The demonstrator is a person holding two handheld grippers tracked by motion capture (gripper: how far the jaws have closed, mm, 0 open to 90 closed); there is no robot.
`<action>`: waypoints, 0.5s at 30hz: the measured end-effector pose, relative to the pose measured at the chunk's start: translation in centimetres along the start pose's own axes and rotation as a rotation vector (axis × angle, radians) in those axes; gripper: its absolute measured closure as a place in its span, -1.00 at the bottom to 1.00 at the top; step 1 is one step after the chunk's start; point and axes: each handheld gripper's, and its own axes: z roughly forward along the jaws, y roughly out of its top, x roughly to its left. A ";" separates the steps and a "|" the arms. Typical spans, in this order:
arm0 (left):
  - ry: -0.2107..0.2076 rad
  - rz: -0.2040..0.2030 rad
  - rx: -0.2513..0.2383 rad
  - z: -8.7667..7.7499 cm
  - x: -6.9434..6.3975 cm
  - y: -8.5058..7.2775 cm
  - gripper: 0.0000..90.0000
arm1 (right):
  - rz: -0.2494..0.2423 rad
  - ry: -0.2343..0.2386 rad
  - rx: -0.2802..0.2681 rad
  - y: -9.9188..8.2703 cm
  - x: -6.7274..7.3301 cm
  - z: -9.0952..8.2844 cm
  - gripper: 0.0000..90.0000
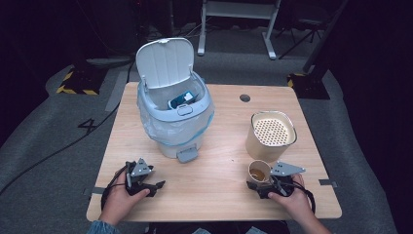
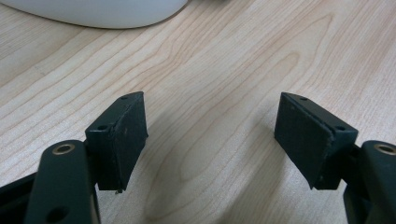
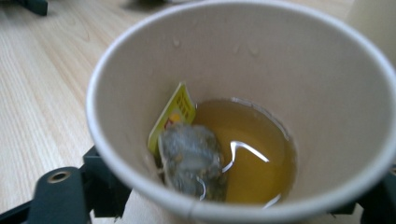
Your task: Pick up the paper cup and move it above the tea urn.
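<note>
Paper cup point(image 1: 258, 171), beige and round, stands on the pale wooden table point(image 1: 214, 195) near its front right edge, just in front of the taller cream canister with a perforated lid point(image 1: 271, 135). In the right gripper view the cup point(image 3: 243, 112) holds amber tea, a soaked grey teabag point(image 3: 194, 161) and its yellow paper tag point(image 3: 173, 114) leaning on the inner wall. The right gripper point(image 1: 265, 183) lies low over the table, pointing away from the person toward the cup, with the right hand point(image 1: 292, 197) wrapped around its rear. Its jaws sit one on each side of the cup's lower wall; whether the pads already press on it I cannot tell. The left gripper point(image 1: 146, 183) rests near the front left edge, gripped from behind by the left hand point(image 1: 119, 200), aimed at the white pedal bin with raised lid point(image 1: 173, 114). Its jaws point(image 2: 212, 140) stand wide apart over bare wood, nothing between them
</note>
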 end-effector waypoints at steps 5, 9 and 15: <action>0.000 0.000 0.000 0.0 0.0 0.0 -0.43 | 0.007 0.005 -0.005 0.1 -0.3 -0.1 -0.36; 0.000 0.000 0.000 0.0 0.0 0.0 -0.43 | 0.004 0.022 -0.013 0.2 -0.2 -0.4 -0.34; 0.000 -0.001 0.000 0.0 0.0 0.0 -0.43 | -0.020 0.044 -0.006 1.4 -0.4 -1.5 -0.34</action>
